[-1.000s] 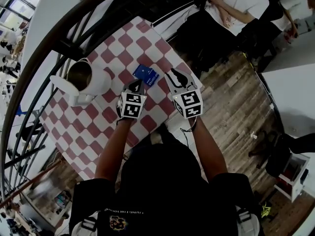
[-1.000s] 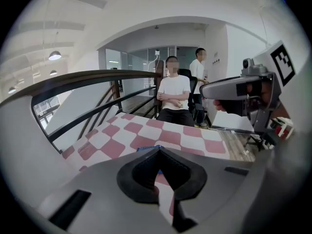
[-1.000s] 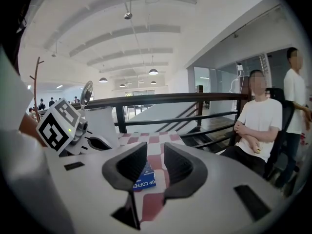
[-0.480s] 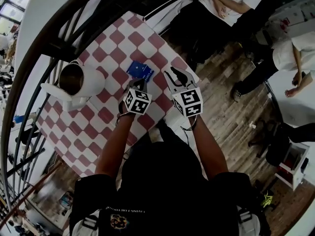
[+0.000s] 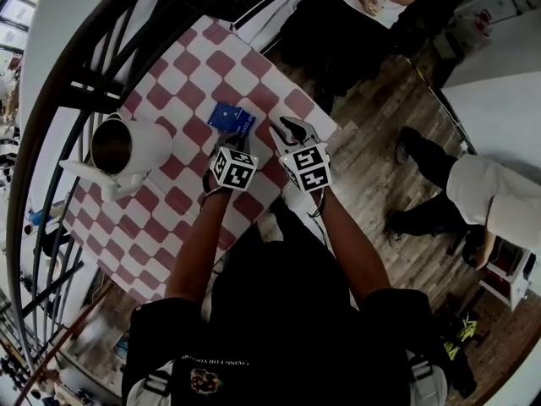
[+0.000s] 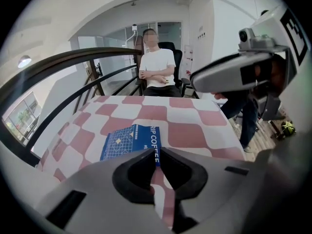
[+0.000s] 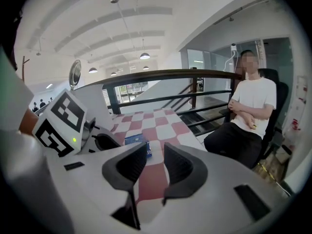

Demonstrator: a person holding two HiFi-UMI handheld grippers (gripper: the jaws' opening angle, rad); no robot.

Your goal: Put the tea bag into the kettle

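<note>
Curving down the far left of the head view is one dark railing (image 7: 170, 74), hard against the red-and-white checked table (image 5: 182, 79). One white kettle (image 5: 156, 142) stands at the table's left, its mouth open. One blue packet (image 5: 231, 118), the tea bag, lies flat at upper centre, well apart from the kettle. Two grippers hang just below it. The left gripper (image 5: 231, 144) has its jaws pressed together on nothing, tips at the packet's near edge, perhaps touching. The right gripper (image 5: 288, 128) has its jaws spread and empty. One seated person (image 6: 157, 67) in a white shirt is beyond the table's far end.
</note>
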